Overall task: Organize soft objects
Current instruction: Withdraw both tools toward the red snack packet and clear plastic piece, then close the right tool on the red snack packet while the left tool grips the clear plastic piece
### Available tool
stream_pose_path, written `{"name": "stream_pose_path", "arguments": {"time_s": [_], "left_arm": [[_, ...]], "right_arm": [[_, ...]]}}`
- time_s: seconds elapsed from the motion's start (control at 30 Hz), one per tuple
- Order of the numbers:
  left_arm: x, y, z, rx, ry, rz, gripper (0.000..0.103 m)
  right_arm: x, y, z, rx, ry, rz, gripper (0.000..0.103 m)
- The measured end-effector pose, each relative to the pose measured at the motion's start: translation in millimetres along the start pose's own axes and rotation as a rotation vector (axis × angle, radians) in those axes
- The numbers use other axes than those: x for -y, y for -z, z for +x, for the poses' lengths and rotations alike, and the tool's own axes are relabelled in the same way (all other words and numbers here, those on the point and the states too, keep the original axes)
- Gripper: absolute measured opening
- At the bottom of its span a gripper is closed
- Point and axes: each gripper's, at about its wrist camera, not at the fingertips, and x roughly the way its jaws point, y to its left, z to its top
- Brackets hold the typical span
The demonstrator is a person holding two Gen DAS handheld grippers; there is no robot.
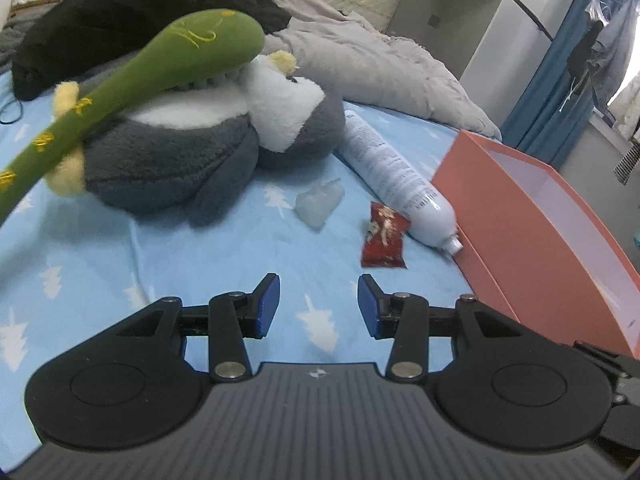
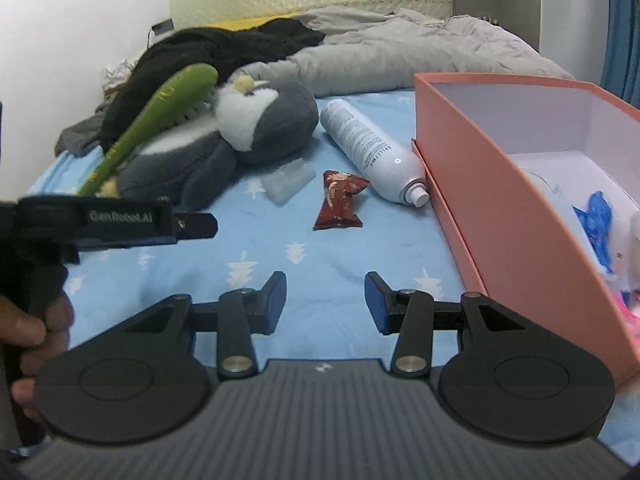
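Presently, in the left wrist view, the left gripper (image 1: 318,306) hovers over the blue bed sheet (image 1: 100,248), fingers apart and empty. A grey plush penguin (image 1: 192,148) lies ahead with a green plush stick (image 1: 132,80) across it. Near them lie a clear plastic packet (image 1: 320,204), a red snack packet (image 1: 384,238) and a white spray can (image 1: 394,176), whose nozzle touches the orange box (image 1: 532,256).

In the right wrist view, the right gripper (image 2: 325,306) likewise stands apart, holding nothing. The orange box (image 2: 500,208) sits right; blue and pink soft items (image 2: 596,216) lie inside. A grey quilt (image 2: 400,56) and black clothing (image 2: 224,48) lie behind.
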Motion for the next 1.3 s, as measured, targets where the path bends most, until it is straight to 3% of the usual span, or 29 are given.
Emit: {"name": "stream_pose_path", "arguments": {"time_s": [0.4, 0.7, 0.83, 0.93, 1.07, 1.13, 1.3], "left_arm": [[-7, -42, 76, 0.002, 0.013, 0.032, 0.052], [-5, -55, 117, -0.007, 0.035, 0.061, 0.056], [-6, -57, 129, -0.014, 0.036, 0.061, 0.056], [-6, -57, 135, -0.014, 0.036, 0.061, 0.05], [-6, -56, 137, -0.013, 0.035, 0.073, 0.033], [-4, -56, 135, -0.008, 0.033, 0.077, 0.03], [1, -52, 122, 0.009, 0.014, 0.095, 0.027]], "right_arm": [[8, -24, 85, -0.03, -0.003, -0.01, 0.046], [8, -37, 122, -0.017, -0.017, -0.057, 0.047], [10, -38, 133, -0.011, -0.025, -0.059, 0.052], [10, -39, 137, 0.007, -0.022, -0.056, 0.051], [7, -40, 141, 0.019, -0.008, -0.063, 0.051], [6, -41, 140, 0.021, 0.0, -0.065, 0.039], [7, -40, 134, 0.01, -0.004, -0.067, 0.033]]}}
